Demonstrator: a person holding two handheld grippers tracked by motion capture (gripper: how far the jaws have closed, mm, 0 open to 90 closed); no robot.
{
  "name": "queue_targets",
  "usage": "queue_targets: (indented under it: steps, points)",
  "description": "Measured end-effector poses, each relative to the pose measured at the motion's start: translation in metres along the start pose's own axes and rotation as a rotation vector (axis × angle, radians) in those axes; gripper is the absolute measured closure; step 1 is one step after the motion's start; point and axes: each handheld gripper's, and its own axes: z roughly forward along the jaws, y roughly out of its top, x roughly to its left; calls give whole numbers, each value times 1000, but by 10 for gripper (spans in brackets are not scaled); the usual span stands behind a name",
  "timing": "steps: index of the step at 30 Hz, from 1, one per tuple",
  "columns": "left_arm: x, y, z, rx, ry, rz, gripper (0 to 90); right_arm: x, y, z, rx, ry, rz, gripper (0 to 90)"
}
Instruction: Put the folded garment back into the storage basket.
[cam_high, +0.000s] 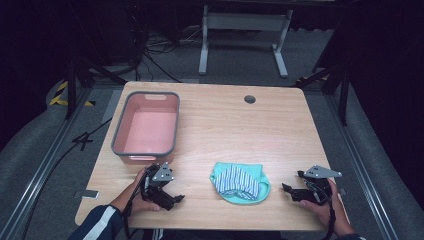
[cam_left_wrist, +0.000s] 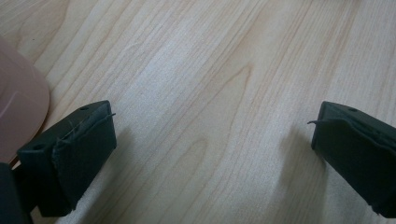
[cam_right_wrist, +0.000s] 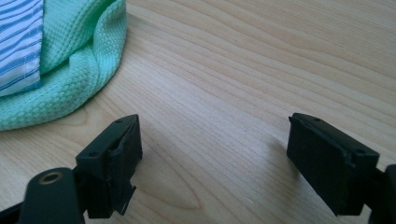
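Note:
A mint-green knit cloth lies bunched at the table's near middle, with a blue-and-white striped cloth folded on top of it. Left of the heap, my left gripper rests on the wood, open with nothing between its jaws; its own view shows bare wood between them. To the right of the heap, my right gripper points towards the cloths, open and holding nothing. The green cloth and striped cloth lie just beyond its left jaw, apart from it.
A pink tub with a grey rim stands empty at the table's left, just beyond my left gripper; its corner shows by that gripper's left jaw. A round cable hole sits near the far edge. A person's hands hold both grippers.

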Motion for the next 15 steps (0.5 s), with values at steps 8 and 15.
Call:
queue_targets:
  steps: [8, 15]
  points:
    - [0, -1, -1, 2, 7, -1, 5, 0, -1, -1, 0, -7, 7, 188]
    - [-1, 2, -2, 21, 4, 4, 21, 0, -1, -1, 0, -8, 7, 188]
